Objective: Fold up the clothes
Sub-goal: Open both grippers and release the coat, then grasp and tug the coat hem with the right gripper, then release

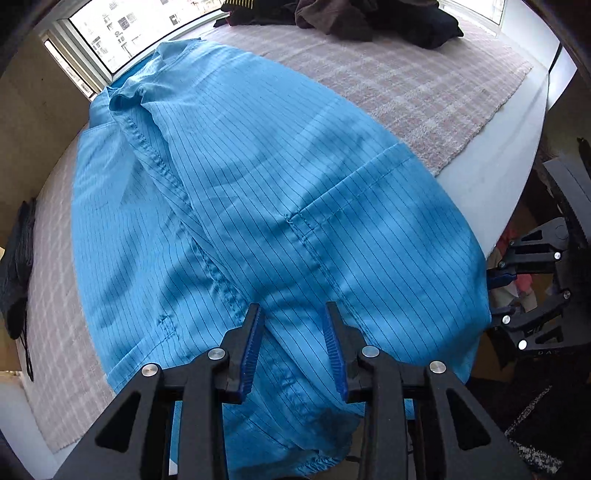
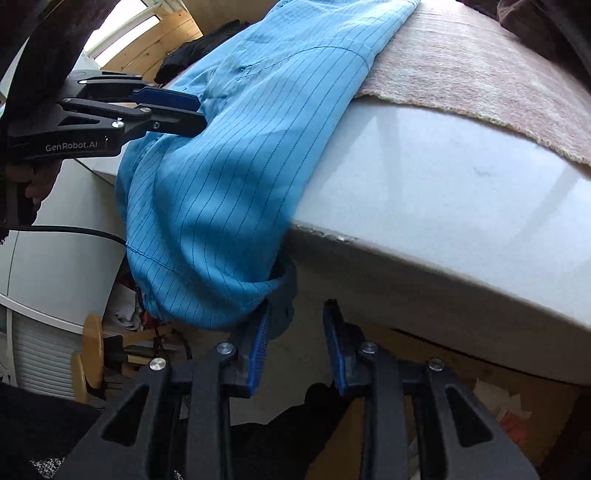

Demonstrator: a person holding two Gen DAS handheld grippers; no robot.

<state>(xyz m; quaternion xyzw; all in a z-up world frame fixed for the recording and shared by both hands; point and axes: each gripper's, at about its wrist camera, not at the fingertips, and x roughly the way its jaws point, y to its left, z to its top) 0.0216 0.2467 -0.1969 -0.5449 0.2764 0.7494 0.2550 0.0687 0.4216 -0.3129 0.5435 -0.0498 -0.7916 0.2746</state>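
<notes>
- The table (image 1: 491, 192) carries a woven mat (image 1: 424, 85), and the pinstriped garment (image 1: 240, 192) lies on that mat.
- The garment's near end hangs over the table's near edge (image 2: 207, 229).
- At the table's far end, behind the garment, sits a pile of clothes (image 1: 351, 18).
- Left of the garment, at the table's left edge, lies a knitted item (image 1: 16, 266).
- The left gripper (image 1: 293, 343) hovers over the garment's near end, jaws apart with cloth between them.
- The right gripper (image 2: 295, 339) sits below the table's near edge, right of the garment's hanging end, one finger (image 2: 258, 339) touching the hem.
</notes>
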